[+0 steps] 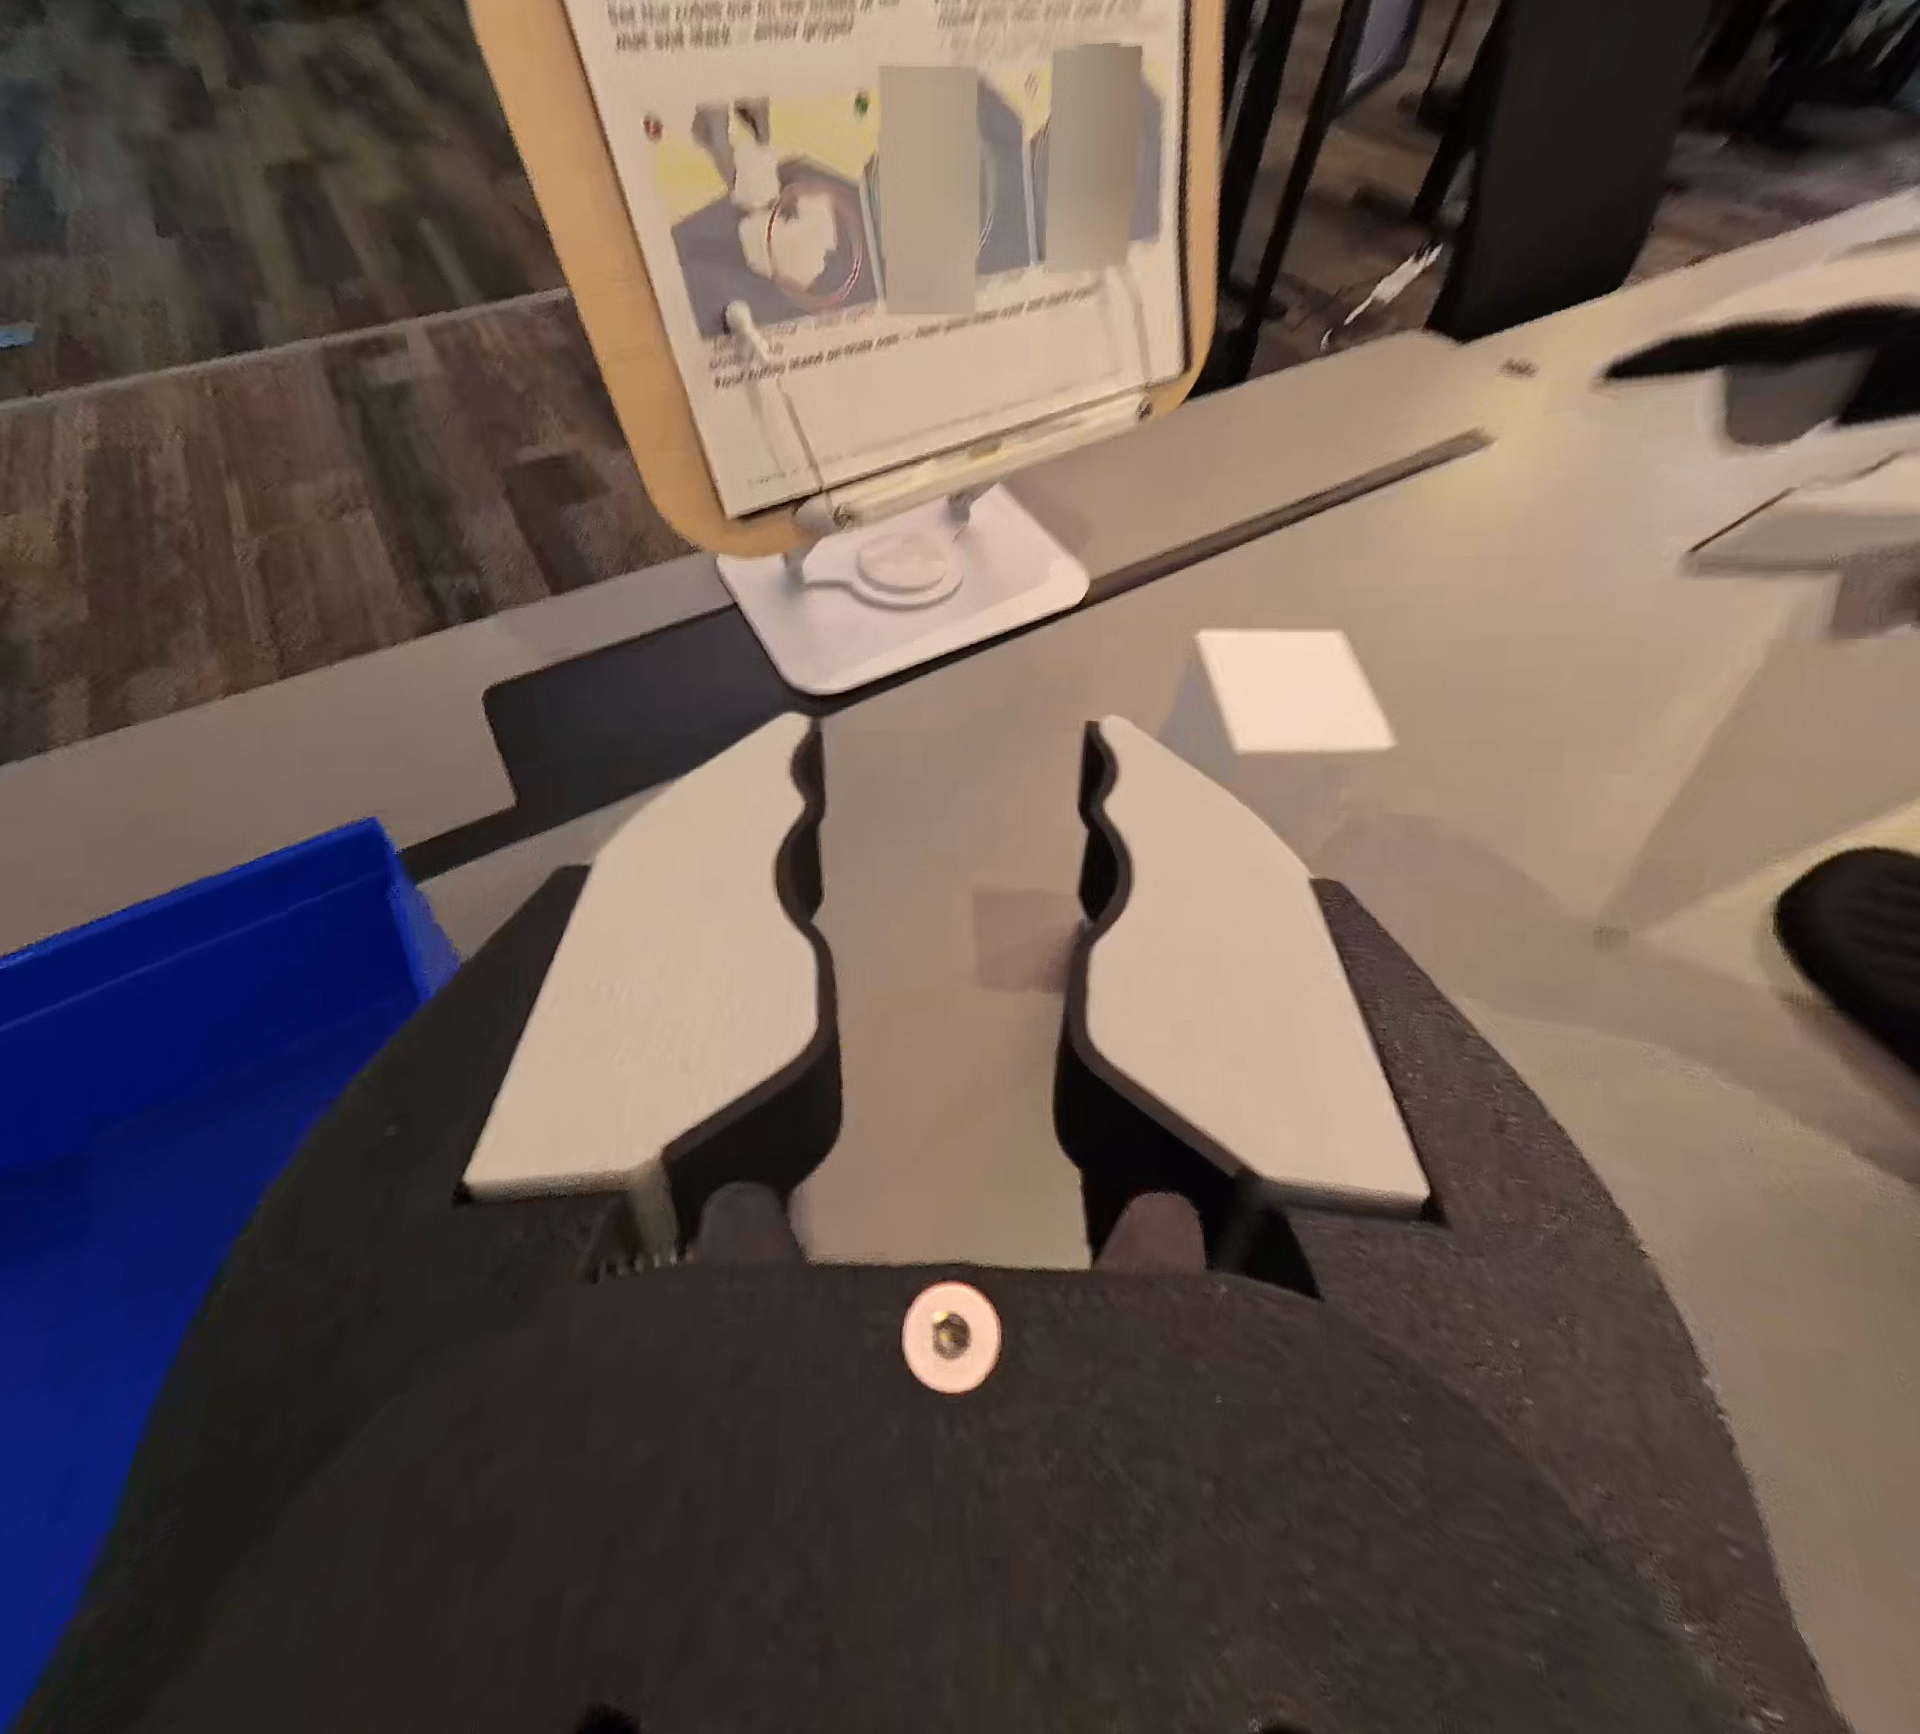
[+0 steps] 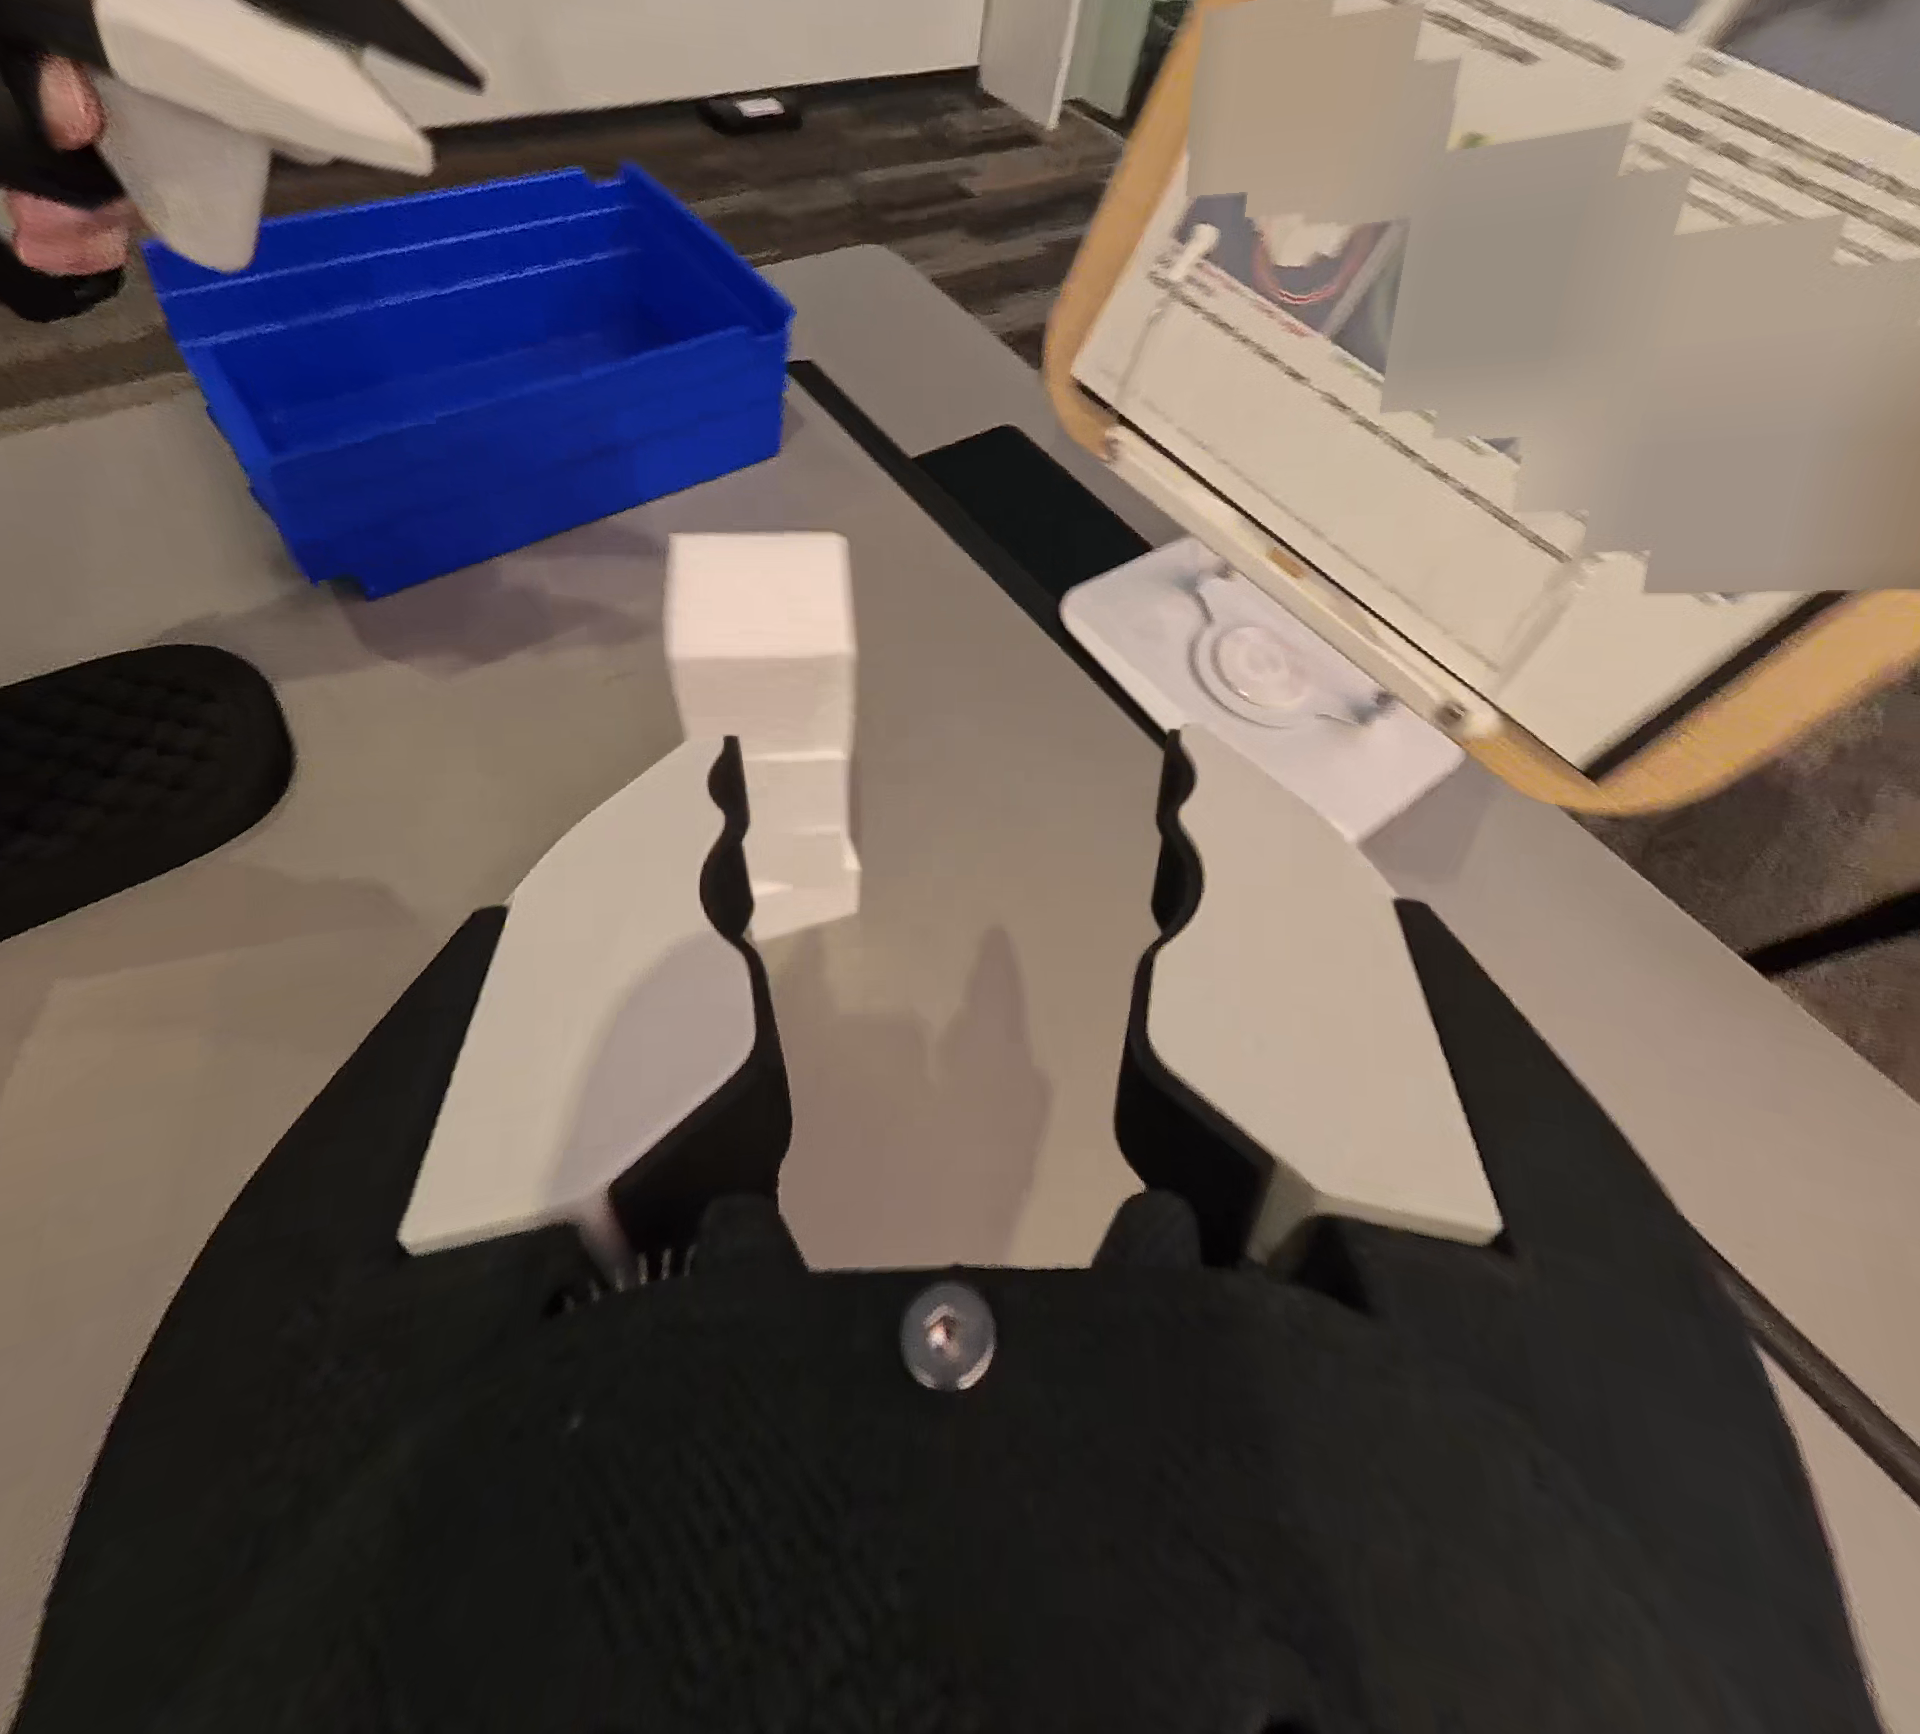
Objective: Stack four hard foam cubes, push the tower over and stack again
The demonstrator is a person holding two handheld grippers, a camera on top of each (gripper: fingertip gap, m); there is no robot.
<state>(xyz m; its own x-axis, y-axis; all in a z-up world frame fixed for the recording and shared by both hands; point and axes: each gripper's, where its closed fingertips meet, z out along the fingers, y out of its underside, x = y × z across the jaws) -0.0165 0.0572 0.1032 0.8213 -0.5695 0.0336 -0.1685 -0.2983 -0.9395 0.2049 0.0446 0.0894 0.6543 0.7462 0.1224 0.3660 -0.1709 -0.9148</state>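
four cubes [image 2: 764,728]: white hard foam, stacked as an upright tower on the grey desk [image 2: 956,604]
left tool [image 1: 951,749]: jaws apart, empty
right tool [image 2: 951,765]: jaws wide, empty, beside the tower

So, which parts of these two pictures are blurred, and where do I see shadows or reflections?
Left wrist view: the right gripper at the right edge is smeared by motion and the printed sheet on the tan board is soft. Right wrist view: the stacked white foam cubes are fairly sharp, the glossy grey table mirrors them faintly, and straight edges bow from the wide lens.
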